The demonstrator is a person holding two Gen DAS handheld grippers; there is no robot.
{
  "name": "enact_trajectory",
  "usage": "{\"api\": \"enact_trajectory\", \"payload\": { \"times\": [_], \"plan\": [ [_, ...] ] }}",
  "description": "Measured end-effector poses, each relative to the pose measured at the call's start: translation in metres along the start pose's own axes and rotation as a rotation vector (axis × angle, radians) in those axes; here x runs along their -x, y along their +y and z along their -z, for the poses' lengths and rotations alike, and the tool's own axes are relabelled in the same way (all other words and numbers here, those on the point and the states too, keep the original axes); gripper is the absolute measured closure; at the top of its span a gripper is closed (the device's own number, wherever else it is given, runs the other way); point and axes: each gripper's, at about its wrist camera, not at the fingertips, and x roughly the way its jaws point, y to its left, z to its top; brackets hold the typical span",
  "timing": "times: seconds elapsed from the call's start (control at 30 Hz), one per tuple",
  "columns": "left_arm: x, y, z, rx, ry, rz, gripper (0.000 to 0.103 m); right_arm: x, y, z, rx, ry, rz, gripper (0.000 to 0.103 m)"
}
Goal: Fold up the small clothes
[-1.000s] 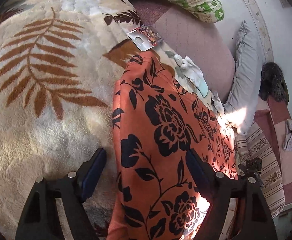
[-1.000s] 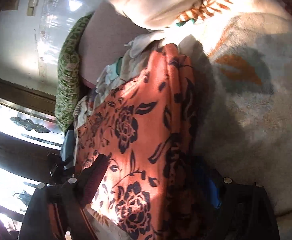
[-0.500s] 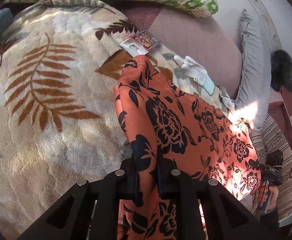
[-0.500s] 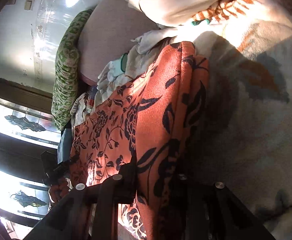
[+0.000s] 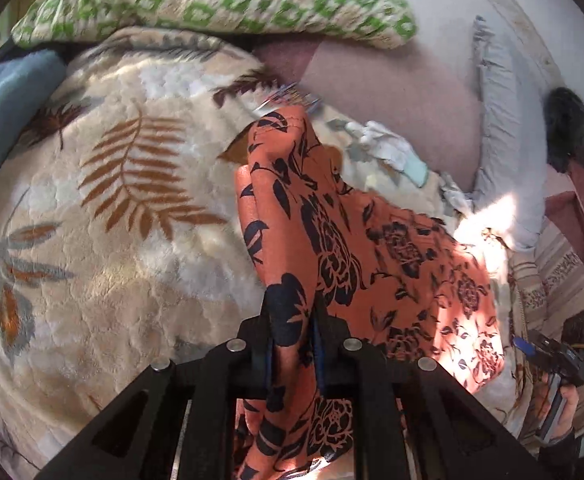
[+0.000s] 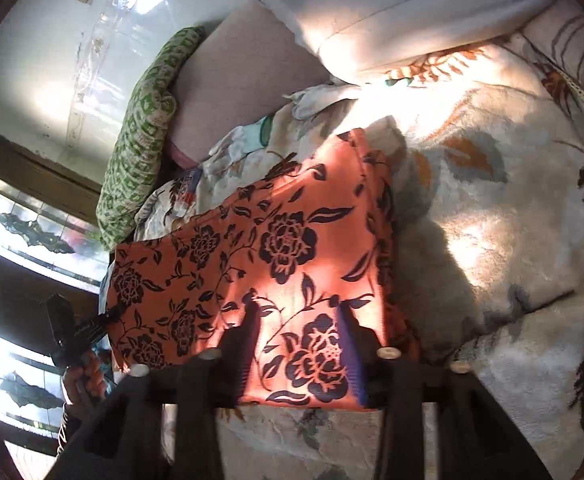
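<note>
1. Orange floral garment [image 5: 376,248] lay on the cream leaf-print blanket [image 5: 103,264], one edge lifted off it.
2. Left gripper [image 5: 292,344] was clenched on a bunched fold of the garment; cloth ran up between the pads and hung below them.
3. Right gripper [image 6: 300,356]: jaws opening, set wide, the garment's near edge between them. Pads looked clear of the cloth.
4. In the right wrist view, the garment [image 6: 251,256] lay spread flat across the blanket [image 6: 492,240], partly sunlit.
5. Green patterned pillow [image 5: 219,0] sat beyond the blanket; a small white cloth [image 5: 388,148] lay just past the garment's far end.
</note>
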Motion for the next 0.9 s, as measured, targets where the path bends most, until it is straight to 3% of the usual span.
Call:
{"api": "enact_trajectory", "payload": {
  "times": [0.07,0.2,0.33,0.4,0.43,0.47,0.5,0.53,0.7,0.9],
  "plan": [
    [-0.014,0.018,0.005,0.038,0.014,-0.028,0.089,-0.002,-0.017,0.002,-0.050,-0.053,-0.020,0.016],
    [-0.020,0.036,0.005,0.068,0.003,0.031,0.077,-0.017,-0.039,-0.018,-0.046,-0.052,-0.037,0.016],
    [-0.023,0.041,0.004,0.099,0.016,0.174,0.027,-0.066,-0.053,-0.039,-0.086,0.035,-0.112,0.016],
    [-0.030,0.040,0.005,0.113,0.034,0.217,0.023,-0.085,-0.057,-0.040,-0.107,0.052,-0.146,0.016],
    [-0.036,0.039,0.006,0.115,0.052,0.218,0.023,-0.085,-0.055,-0.041,-0.100,0.031,-0.185,0.033],
    [-0.041,0.039,0.007,0.112,0.064,0.214,0.035,-0.086,-0.053,-0.041,-0.111,0.044,-0.249,0.075],
    [-0.046,0.037,0.009,0.096,0.068,0.208,0.059,-0.090,-0.049,-0.040,-0.102,0.070,-0.230,0.085],
    [-0.053,0.035,0.010,0.074,0.089,0.183,0.088,-0.094,-0.044,-0.039,-0.077,0.088,-0.189,0.086],
    [-0.046,0.030,0.012,0.089,0.058,0.158,0.090,-0.093,-0.026,-0.038,-0.038,0.100,-0.115,0.091],
    [-0.004,0.001,0.004,0.021,0.003,0.156,0.090,-0.044,0.032,-0.041,0.080,0.037,-0.124,0.092]
  ]
}}
